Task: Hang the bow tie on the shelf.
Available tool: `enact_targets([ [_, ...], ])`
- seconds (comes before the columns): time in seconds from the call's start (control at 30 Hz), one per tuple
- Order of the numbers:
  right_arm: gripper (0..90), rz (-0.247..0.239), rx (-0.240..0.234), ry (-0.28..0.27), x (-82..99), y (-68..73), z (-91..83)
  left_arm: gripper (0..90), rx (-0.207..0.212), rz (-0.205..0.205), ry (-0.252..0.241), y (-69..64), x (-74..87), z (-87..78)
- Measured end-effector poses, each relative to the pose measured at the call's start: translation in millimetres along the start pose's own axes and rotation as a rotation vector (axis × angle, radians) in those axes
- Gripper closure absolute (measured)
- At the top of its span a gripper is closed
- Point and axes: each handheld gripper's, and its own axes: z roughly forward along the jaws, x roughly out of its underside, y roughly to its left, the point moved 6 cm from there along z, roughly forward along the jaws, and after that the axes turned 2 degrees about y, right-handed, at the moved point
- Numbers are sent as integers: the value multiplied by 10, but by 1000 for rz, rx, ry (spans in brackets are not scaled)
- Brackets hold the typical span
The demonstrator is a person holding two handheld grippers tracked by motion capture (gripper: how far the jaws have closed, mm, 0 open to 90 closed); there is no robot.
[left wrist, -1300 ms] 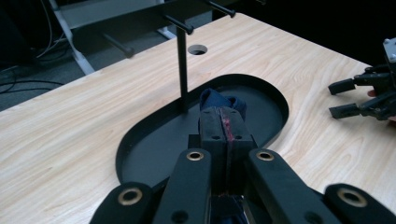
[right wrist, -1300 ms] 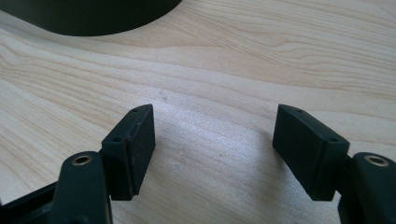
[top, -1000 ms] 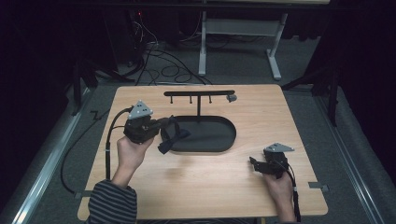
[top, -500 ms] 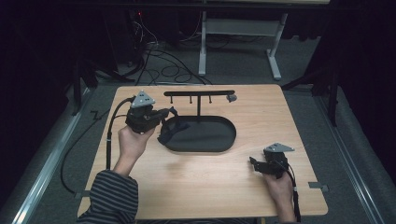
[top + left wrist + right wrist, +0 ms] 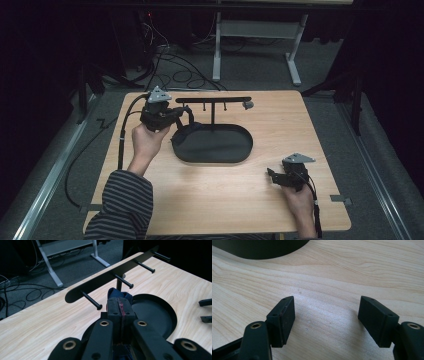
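Pinching dark blue cloth (image 5: 119, 294) in left gripper (image 5: 120, 305) just below peg rack (image 5: 112, 275); right gripper (image 5: 325, 320) well apart, jaws spread, empty.

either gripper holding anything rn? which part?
Left gripper is shut on a dark blue cloth, pinched at a bunched fold by the rack. Right gripper is open, holding nothing.
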Motion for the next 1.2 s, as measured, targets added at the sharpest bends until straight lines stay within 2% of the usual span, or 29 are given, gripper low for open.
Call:
enact_targets([
  [0.5, 310, 0, 0, 0, 0, 0, 0, 892, -57, -30, 5, 193, -56, 170],
  [0.7, 309, 0, 0, 0, 0, 0, 0, 889, -64, -19, 6, 199, -77, 234],
  [1.03, 308, 1, -2, 0, 1, 1, -1, 878, -76, -27, 16, 262, -36, 298],
  [1.2, 308, -1, -2, 0, 0, 0, 0, 815, -70, -33, 12, 265, -39, 290],
])
